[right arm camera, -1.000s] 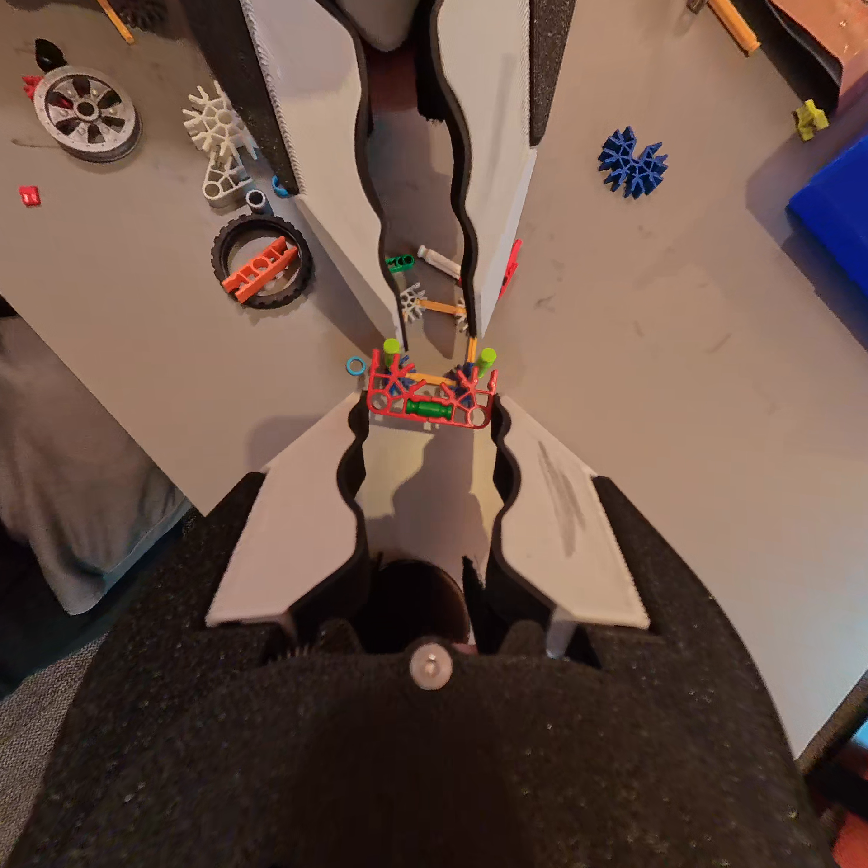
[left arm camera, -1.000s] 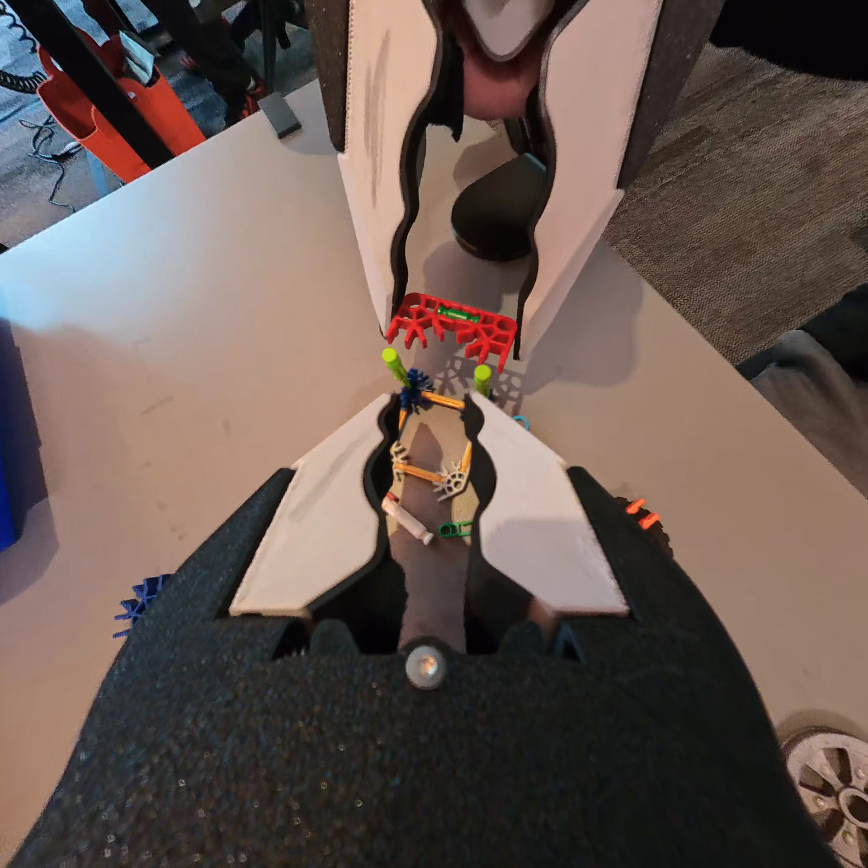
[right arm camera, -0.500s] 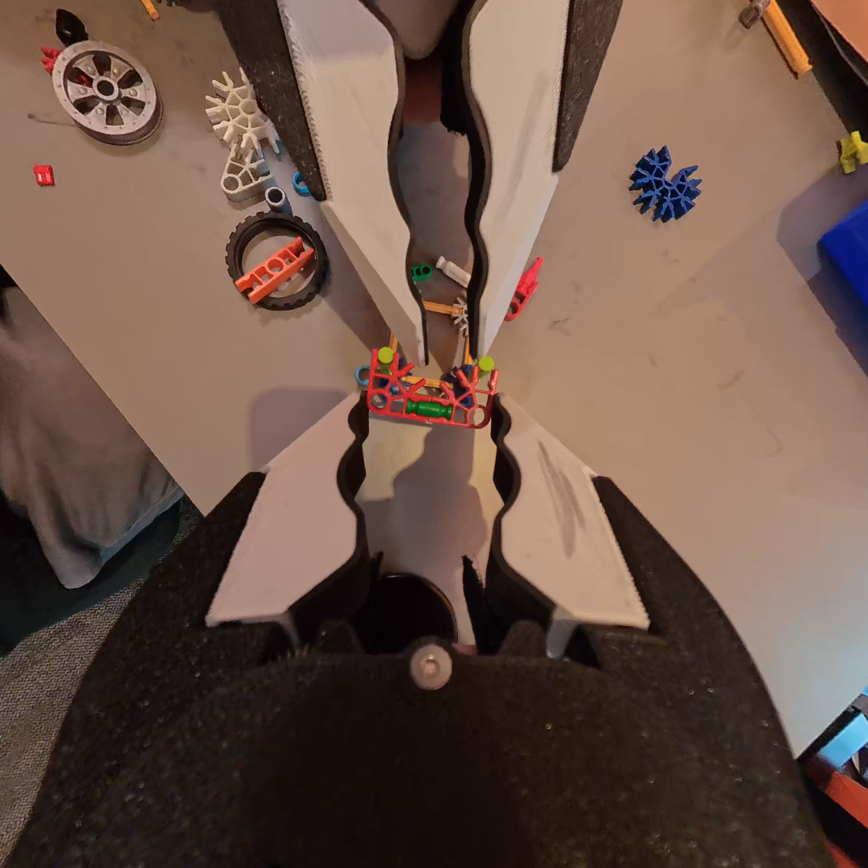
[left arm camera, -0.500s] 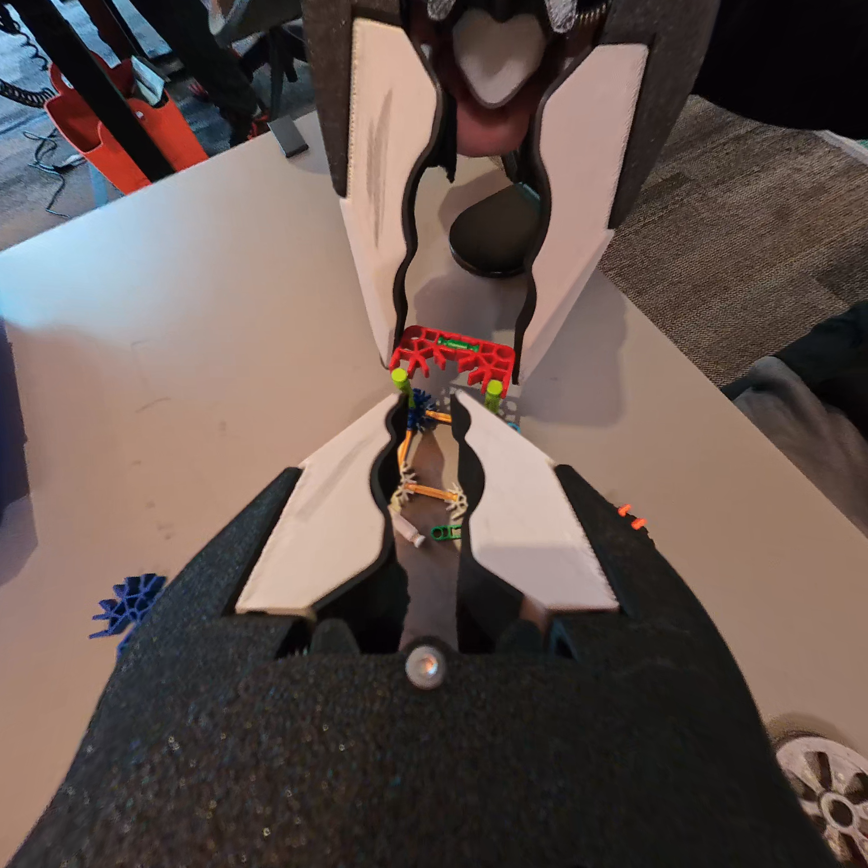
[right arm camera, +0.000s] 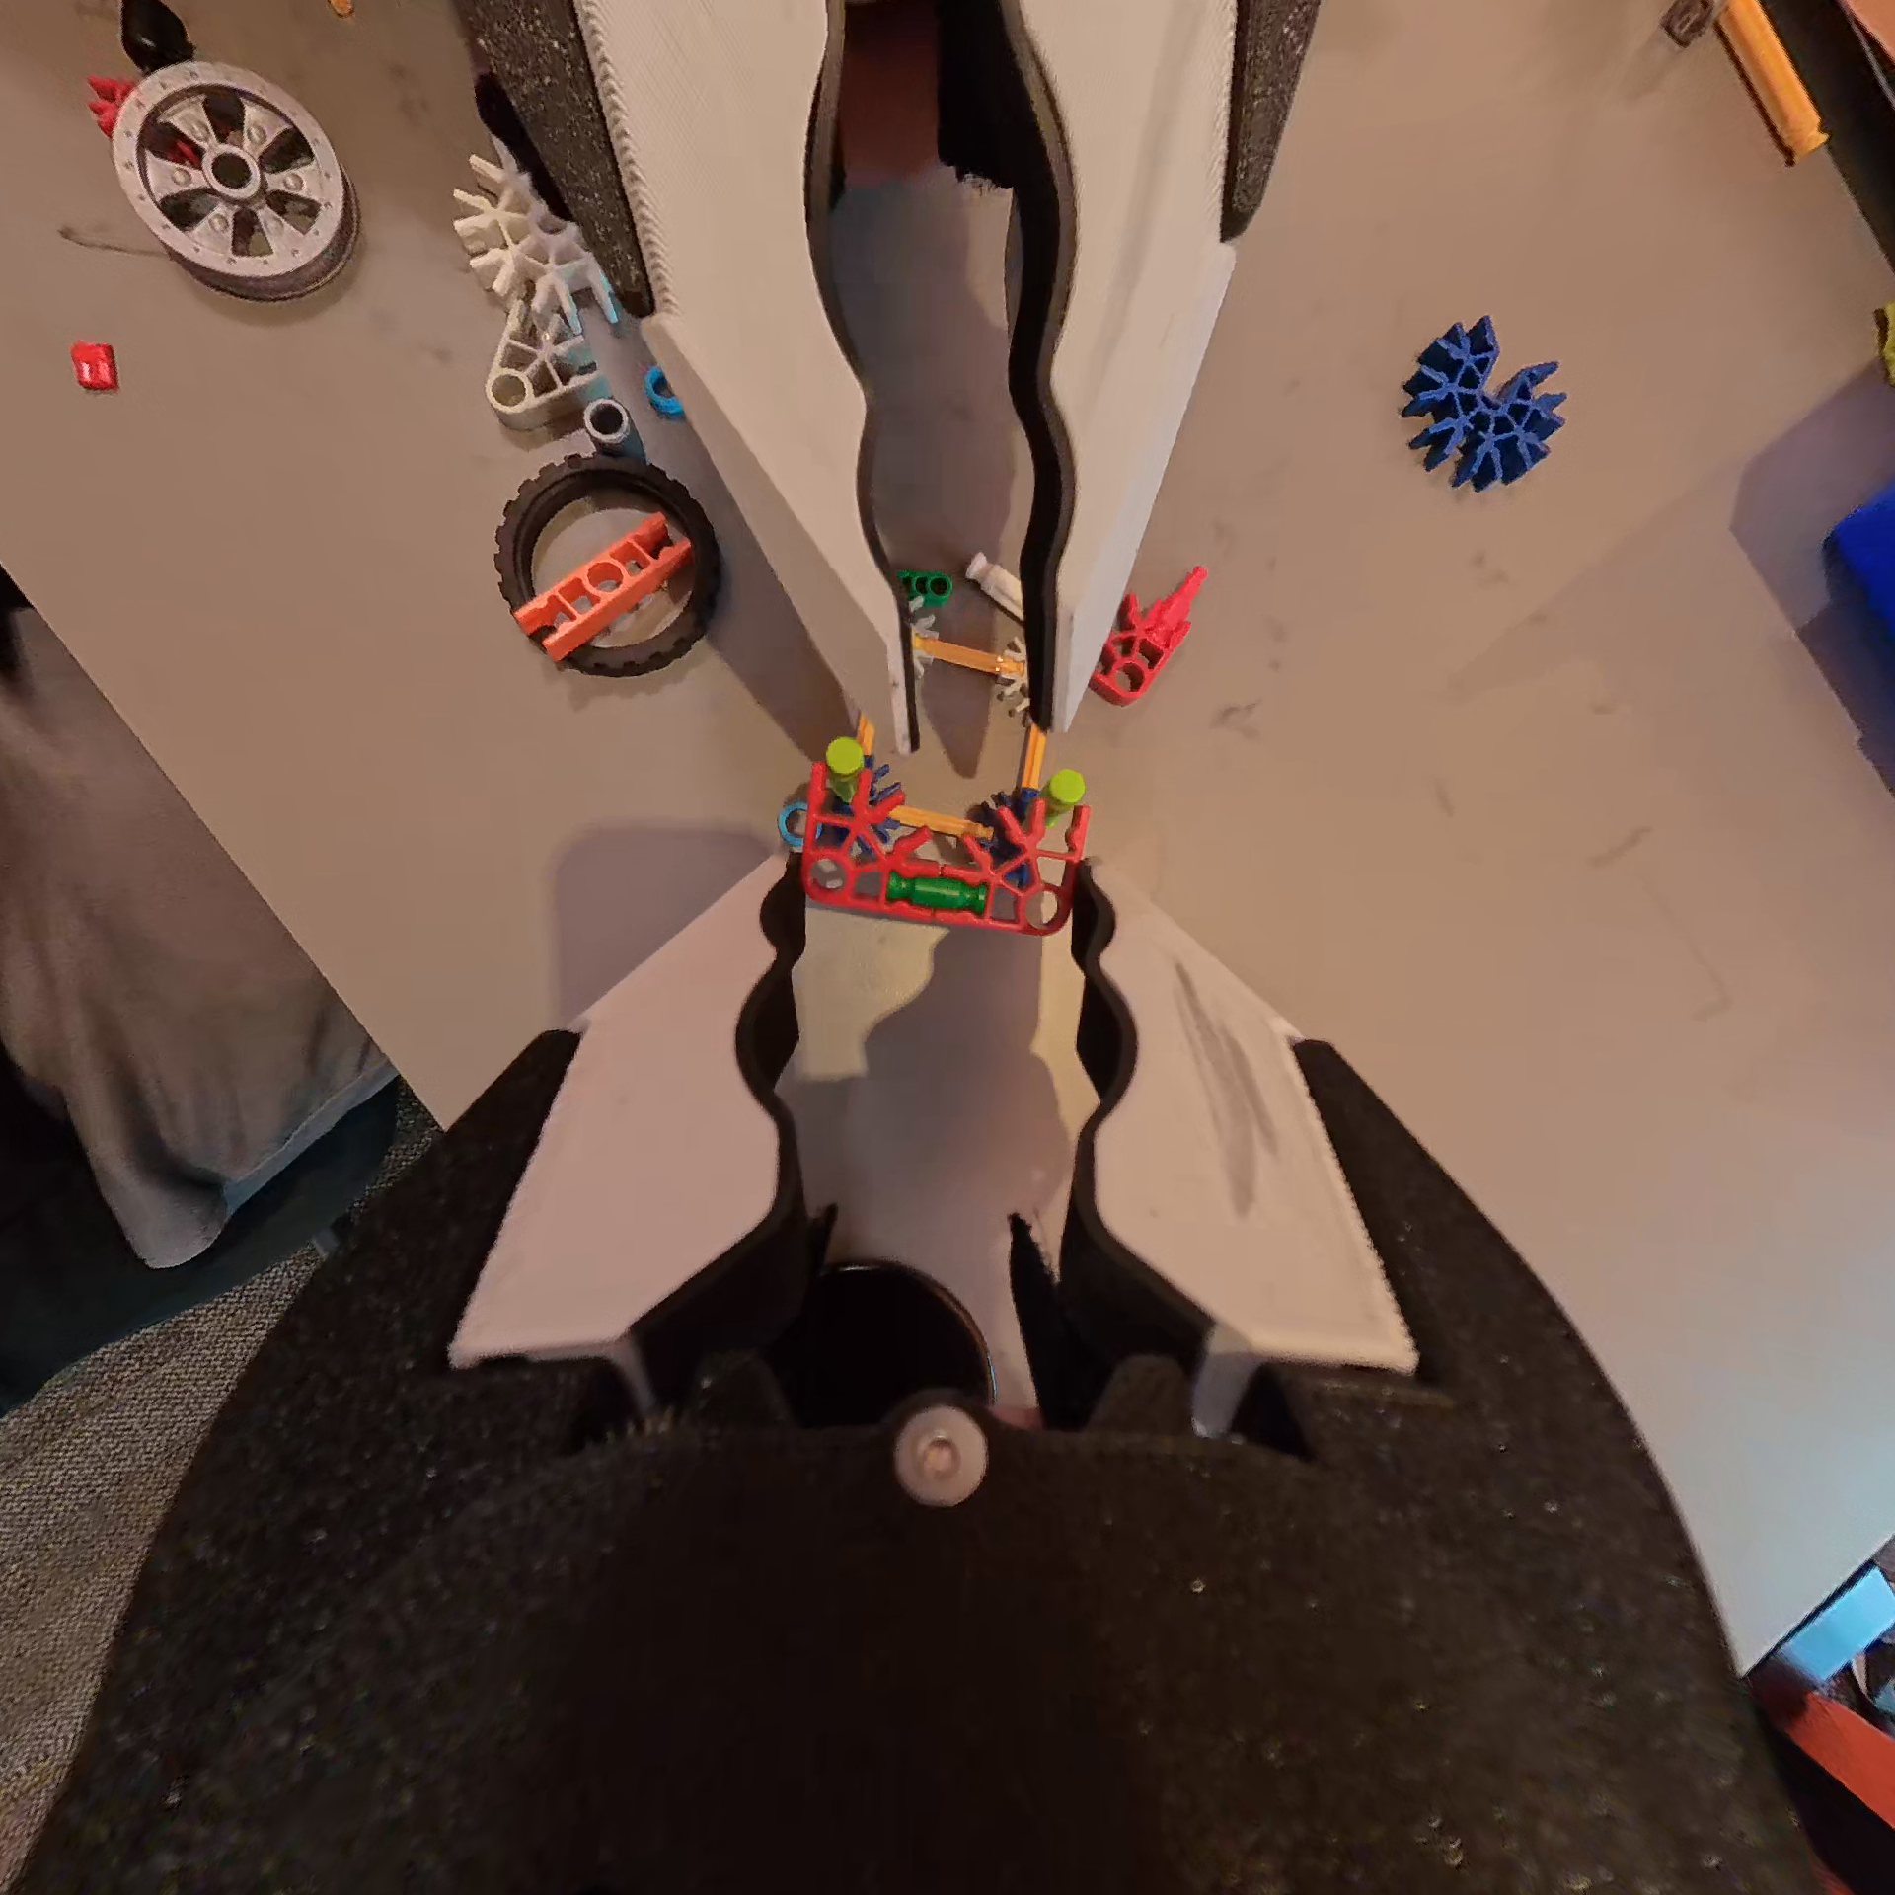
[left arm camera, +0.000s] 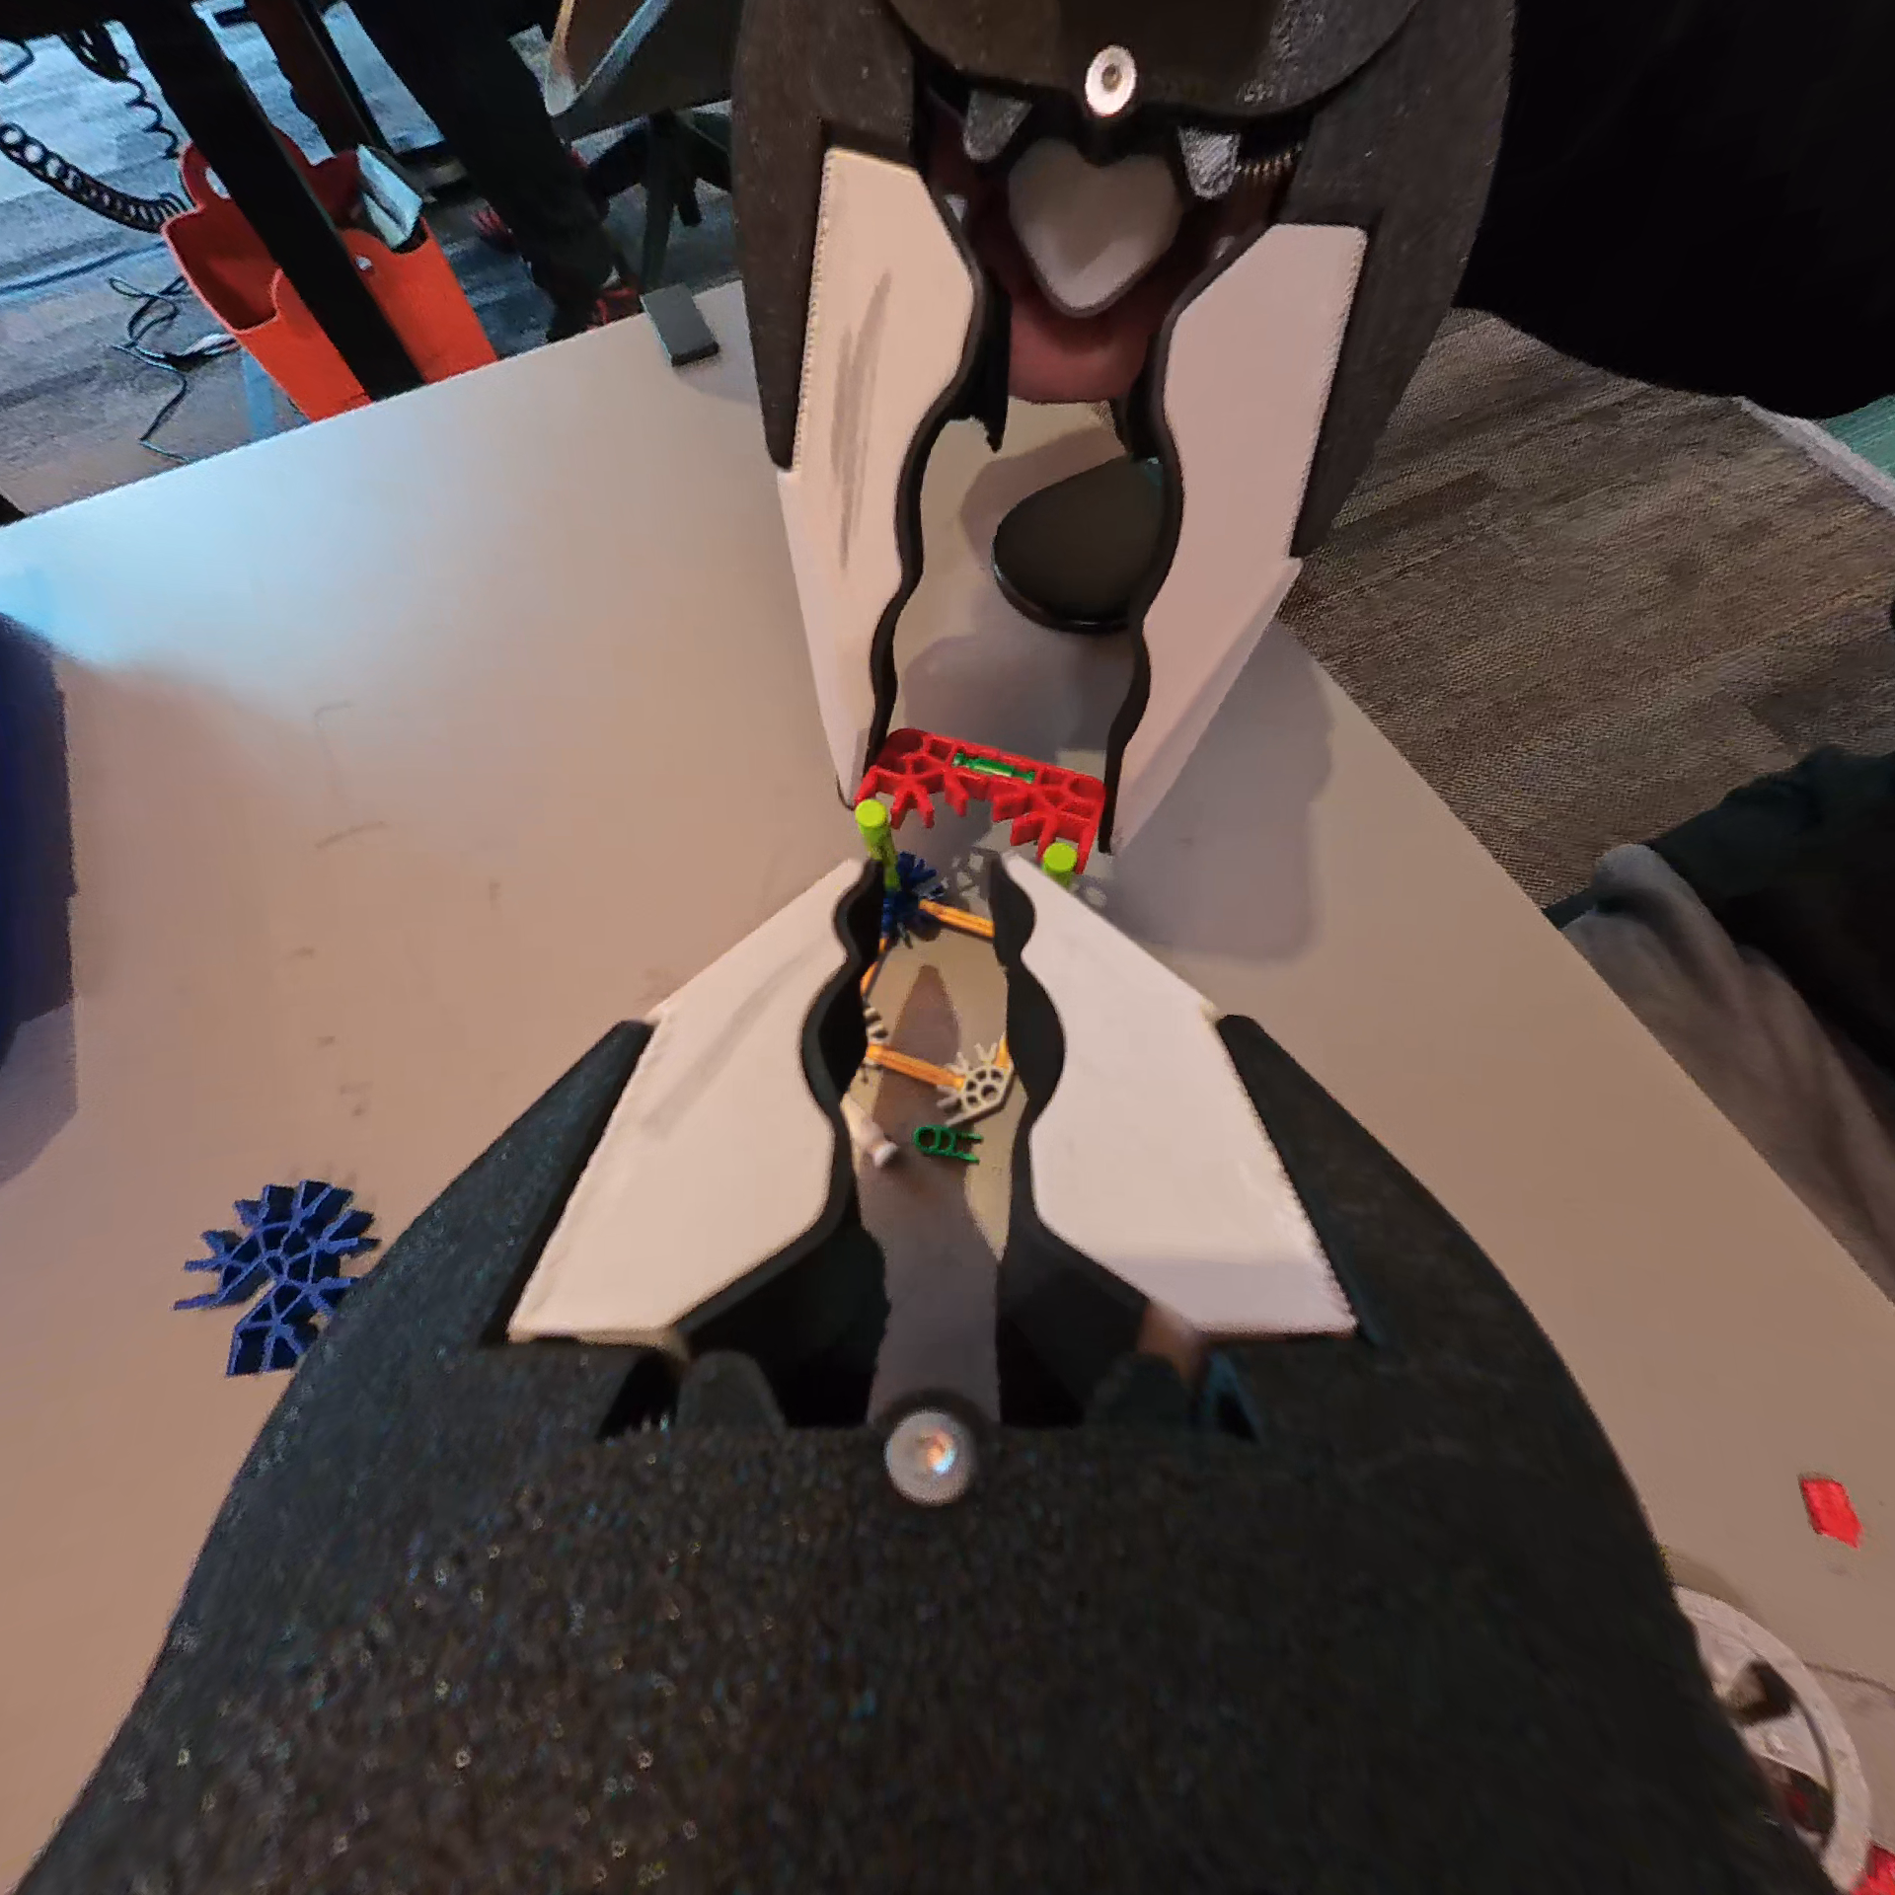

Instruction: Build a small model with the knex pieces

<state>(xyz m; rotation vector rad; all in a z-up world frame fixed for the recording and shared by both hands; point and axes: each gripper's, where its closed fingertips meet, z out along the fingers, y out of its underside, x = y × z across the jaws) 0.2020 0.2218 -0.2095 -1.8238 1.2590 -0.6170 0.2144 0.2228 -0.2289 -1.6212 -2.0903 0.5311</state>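
Note:
A small frame of orange rods (left arm camera: 928, 1066) with blue (left arm camera: 908, 892) and grey-white connectors lies on the grey table (left arm camera: 461, 718). Two lime pegs (left arm camera: 872, 820) stand up at its far corners. My left gripper (left arm camera: 935, 872) has closed in on the frame, with its side rods at the pads. It also shows in the right wrist view (right arm camera: 974, 728). My right gripper (right arm camera: 935, 872) is shut on a red connector bar (right arm camera: 938, 882) with a green rod in it. It holds the bar right at the lime pegs (right arm camera: 846, 759), touching or just above them.
Loose parts lie around: a blue connector (right arm camera: 1482, 410), a red connector (right arm camera: 1143, 641), a black tyre (right arm camera: 605, 564) with an orange piece in it, a spoked wheel (right arm camera: 231, 169) and white connectors (right arm camera: 523, 246). A black round base (left arm camera: 1077, 554) stands by the table edge. Both grippers' tips are close together, under 4 cm apart.
My left gripper's jaws have narrowed about the rod frame. My right gripper has brought the red bar down and closer, from clear of the lime pegs to right at them.

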